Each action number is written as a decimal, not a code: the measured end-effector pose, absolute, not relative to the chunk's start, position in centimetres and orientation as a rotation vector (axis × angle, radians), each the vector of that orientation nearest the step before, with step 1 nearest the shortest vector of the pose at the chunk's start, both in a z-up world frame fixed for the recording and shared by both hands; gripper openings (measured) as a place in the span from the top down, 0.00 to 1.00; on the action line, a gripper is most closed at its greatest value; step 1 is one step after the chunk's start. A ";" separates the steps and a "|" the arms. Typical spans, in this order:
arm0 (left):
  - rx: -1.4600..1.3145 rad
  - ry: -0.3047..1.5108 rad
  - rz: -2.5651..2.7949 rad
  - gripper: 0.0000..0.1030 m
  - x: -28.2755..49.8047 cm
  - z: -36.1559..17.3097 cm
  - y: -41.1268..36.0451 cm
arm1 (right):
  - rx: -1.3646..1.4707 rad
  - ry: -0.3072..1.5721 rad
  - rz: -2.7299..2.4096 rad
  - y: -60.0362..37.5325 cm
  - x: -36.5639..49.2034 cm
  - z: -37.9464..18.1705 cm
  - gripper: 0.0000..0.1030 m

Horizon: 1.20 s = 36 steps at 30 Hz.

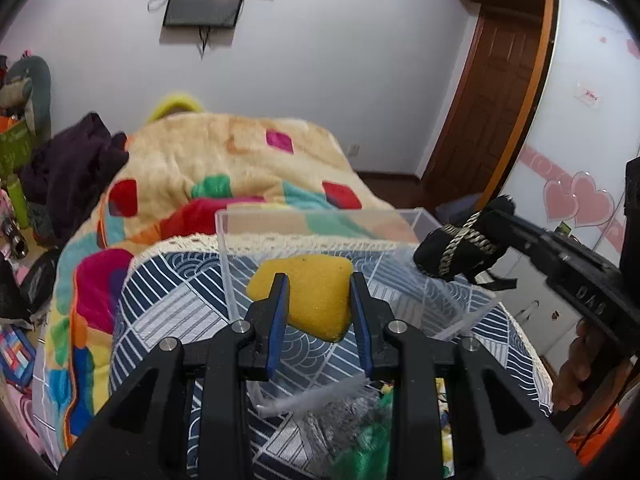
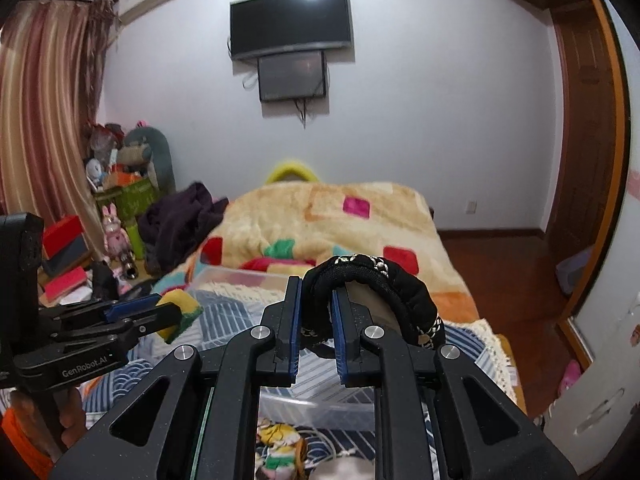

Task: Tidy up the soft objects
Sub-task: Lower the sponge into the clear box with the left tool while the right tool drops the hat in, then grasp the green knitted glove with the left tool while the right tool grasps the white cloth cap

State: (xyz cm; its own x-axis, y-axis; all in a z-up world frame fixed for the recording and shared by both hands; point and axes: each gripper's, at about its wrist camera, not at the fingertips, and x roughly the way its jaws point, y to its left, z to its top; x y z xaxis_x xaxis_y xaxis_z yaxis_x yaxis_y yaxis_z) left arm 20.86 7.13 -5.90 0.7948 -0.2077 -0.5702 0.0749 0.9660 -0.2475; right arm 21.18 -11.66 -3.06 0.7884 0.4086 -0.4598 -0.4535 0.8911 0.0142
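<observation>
My left gripper [image 1: 319, 280] is shut on a yellow sponge [image 1: 310, 292] and holds it over a clear plastic box [image 1: 320, 216] on the bed. In the right wrist view the sponge [image 2: 178, 312] shows a green underside in the left gripper [image 2: 160, 312]. My right gripper [image 2: 316, 288] is shut on a black padded headband with a silver chain [image 2: 380, 280]. In the left wrist view the headband [image 1: 460, 252] hangs at the right gripper's tip [image 1: 492, 216], just right of the box's far right corner.
The box stands on a blue patterned cloth [image 1: 168, 312] over a colourful blanket [image 1: 224, 152]. A second clear box [image 2: 320, 412] with soft toys lies below the grippers. A dark garment [image 1: 72, 168], toys and clutter [image 2: 120, 184] are at the left. A wardrobe [image 1: 580, 120] stands right.
</observation>
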 end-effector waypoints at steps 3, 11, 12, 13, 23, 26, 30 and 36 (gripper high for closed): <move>-0.208 0.677 -0.149 0.71 22.2 -6.8 6.7 | -0.115 0.546 0.474 -11.1 22.6 -4.6 0.88; -0.132 0.721 -0.094 0.70 23.5 -8.0 5.1 | -0.118 0.717 0.501 -10.9 24.6 -7.5 0.88; -0.130 0.721 -0.094 0.70 23.5 -8.0 5.0 | -0.124 0.729 0.507 -11.0 24.4 -7.7 0.88; -0.133 0.722 -0.094 0.69 23.5 -8.1 4.9 | -0.127 0.735 0.509 -11.1 24.3 -7.7 0.88; -0.134 0.701 -0.117 0.54 21.6 -7.2 4.4 | -0.156 0.731 0.530 -12.2 22.7 -7.4 0.53; -0.129 0.672 -0.119 0.47 20.3 -6.4 4.3 | -0.148 0.715 0.532 -12.4 22.3 -6.7 0.50; -0.115 0.617 -0.104 0.36 18.1 -5.1 4.3 | -0.160 0.646 0.510 -12.8 20.8 -5.2 0.41; -0.075 0.577 -0.125 0.28 14.7 -5.0 3.5 | -0.152 0.544 0.492 -14.1 18.2 -4.0 0.27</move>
State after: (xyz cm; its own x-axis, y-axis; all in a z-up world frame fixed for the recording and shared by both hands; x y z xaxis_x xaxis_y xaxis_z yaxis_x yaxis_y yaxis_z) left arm 14.66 3.53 -5.02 0.8306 -0.1392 -0.5392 0.0970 0.9896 -0.1060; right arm 18.22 -14.08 -3.96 0.7435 0.4076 -0.5301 -0.4866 0.8736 -0.0107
